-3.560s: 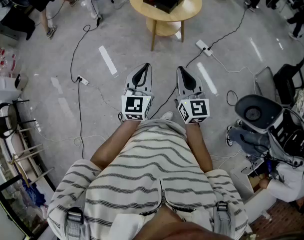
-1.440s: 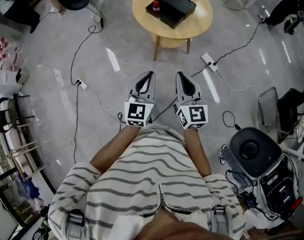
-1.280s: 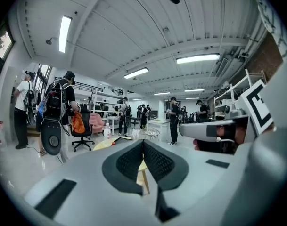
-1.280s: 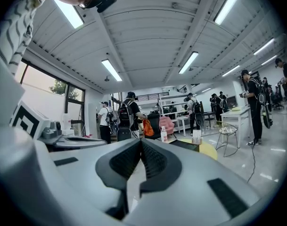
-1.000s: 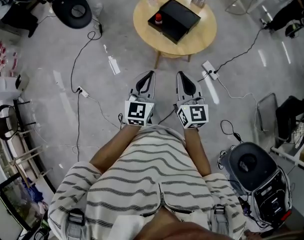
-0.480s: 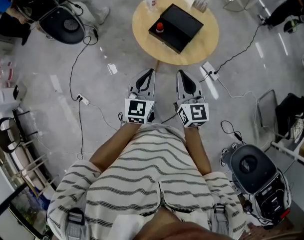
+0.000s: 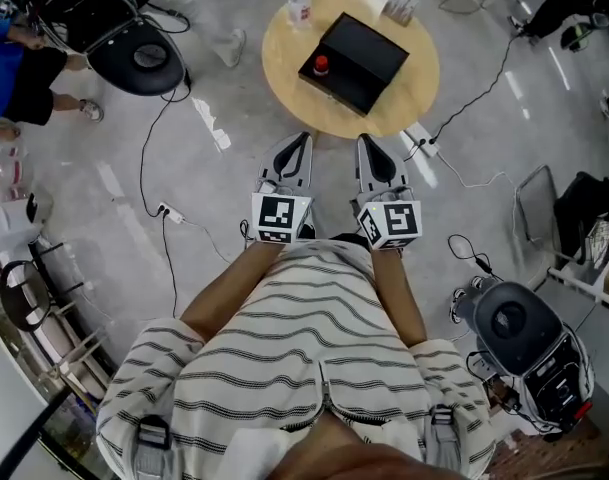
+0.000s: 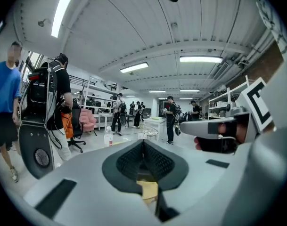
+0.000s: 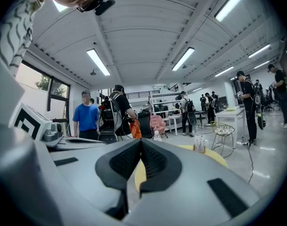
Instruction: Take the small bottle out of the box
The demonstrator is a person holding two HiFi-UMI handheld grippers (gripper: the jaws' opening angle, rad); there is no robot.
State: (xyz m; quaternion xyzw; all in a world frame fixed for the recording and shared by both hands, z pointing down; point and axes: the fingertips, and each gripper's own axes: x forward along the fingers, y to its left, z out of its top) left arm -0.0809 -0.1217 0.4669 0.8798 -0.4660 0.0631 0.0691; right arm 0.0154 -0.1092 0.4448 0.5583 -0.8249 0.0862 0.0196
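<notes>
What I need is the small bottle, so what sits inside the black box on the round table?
At the left end of the black box stands a red-capped small bottle. Only its cap shows; a flat black top covers the rest.

No legible words or numbers, square coded markers on left cube point(image 7: 276, 218) and right cube point(image 7: 391, 223), water bottle point(image 7: 299, 3) label unreadable

Bench point(image 7: 280, 58) ahead of left tool point(image 7: 302, 138) and right tool point(image 7: 366, 140); box point(image 7: 359, 56) centred on it, small bottle point(image 7: 322, 65) in its left end, water bottle point(image 7: 299, 3) behind.
</notes>
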